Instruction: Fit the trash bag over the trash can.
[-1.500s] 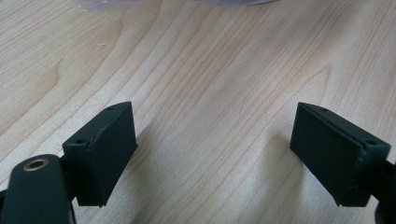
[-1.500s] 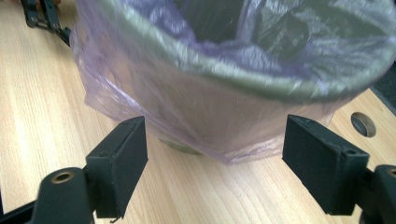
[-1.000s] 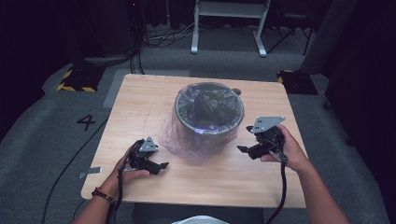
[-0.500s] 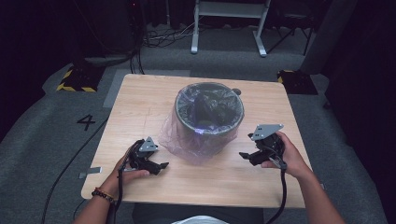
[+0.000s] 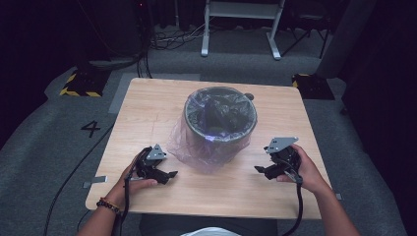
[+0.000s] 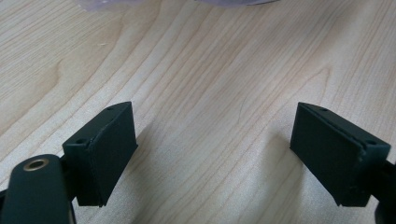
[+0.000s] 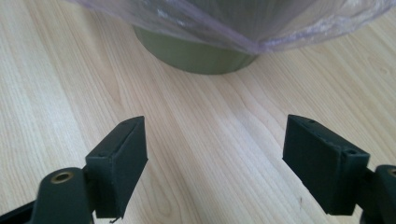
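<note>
The waste bin (image 5: 220, 120), lined with a clear plastic bag (image 5: 206, 152), is stood mid-table between the grippers. The left gripper (image 5: 167, 175) and right gripper (image 5: 261, 170) are held wide open and empty. Both are about equally near.

Floor number: a dark "4" (image 5: 91, 129) marked on the grey floor (image 5: 44, 147), just left of the counter (image 5: 147, 105), and it reads clean from the high view.
Other text: nothing else legible, no label or brand on the bin (image 5: 220, 129), its bag or either set of tongs.
</note>
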Demonstrator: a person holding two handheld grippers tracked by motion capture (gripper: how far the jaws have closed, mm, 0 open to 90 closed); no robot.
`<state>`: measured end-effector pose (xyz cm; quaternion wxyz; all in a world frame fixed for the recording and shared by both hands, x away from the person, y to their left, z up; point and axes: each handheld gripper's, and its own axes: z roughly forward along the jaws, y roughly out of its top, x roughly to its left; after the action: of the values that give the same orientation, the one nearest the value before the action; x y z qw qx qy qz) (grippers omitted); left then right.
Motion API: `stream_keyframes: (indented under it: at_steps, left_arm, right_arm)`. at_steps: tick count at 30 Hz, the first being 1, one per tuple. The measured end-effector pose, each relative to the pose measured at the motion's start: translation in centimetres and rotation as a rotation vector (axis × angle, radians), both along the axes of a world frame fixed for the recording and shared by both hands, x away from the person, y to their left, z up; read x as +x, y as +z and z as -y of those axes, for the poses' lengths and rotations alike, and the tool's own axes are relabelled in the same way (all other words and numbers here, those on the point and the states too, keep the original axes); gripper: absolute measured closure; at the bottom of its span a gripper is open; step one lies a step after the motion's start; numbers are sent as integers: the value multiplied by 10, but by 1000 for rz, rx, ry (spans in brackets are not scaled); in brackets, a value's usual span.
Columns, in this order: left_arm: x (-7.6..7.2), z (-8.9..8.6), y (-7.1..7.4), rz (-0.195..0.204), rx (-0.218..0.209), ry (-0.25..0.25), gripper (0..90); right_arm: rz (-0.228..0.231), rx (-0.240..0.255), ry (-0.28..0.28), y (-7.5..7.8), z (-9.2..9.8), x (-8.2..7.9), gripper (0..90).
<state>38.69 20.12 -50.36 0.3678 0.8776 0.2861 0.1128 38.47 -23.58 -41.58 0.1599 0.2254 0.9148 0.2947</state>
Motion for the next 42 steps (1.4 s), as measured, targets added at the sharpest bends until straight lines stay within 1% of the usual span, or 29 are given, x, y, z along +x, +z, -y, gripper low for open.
stream_keyframes:
  at_steps: [4,8,9,12,18,20,35,42]
  left_arm:
    - [0,0,0,0,0,0,142]
    - [0,0,0,0,0,0,142]
    - [0,0,0,0,0,0,142]
    - [0,0,0,0,0,0,142]
    - [0,0,0,0,0,0,142]
    - [0,0,0,0,0,0,142]
    - [0,0,0,0,0,1,142]
    - [0,0,0,0,0,1,142]
  right_arm:
    - [-15,4,-14,-7,6,-1,220]
    - [-19,6,-22,-12,10,-2,220]
    - [-21,-2,-30,-15,12,-3,218]
    - [-29,1,-30,-19,15,-4,218]
    - [-22,-3,-45,-26,21,-7,217]
    - [-24,-2,-41,-28,23,-8,217]
    - [-40,10,-80,-45,39,-14,217]
    - [-59,29,-127,-55,54,-16,217]
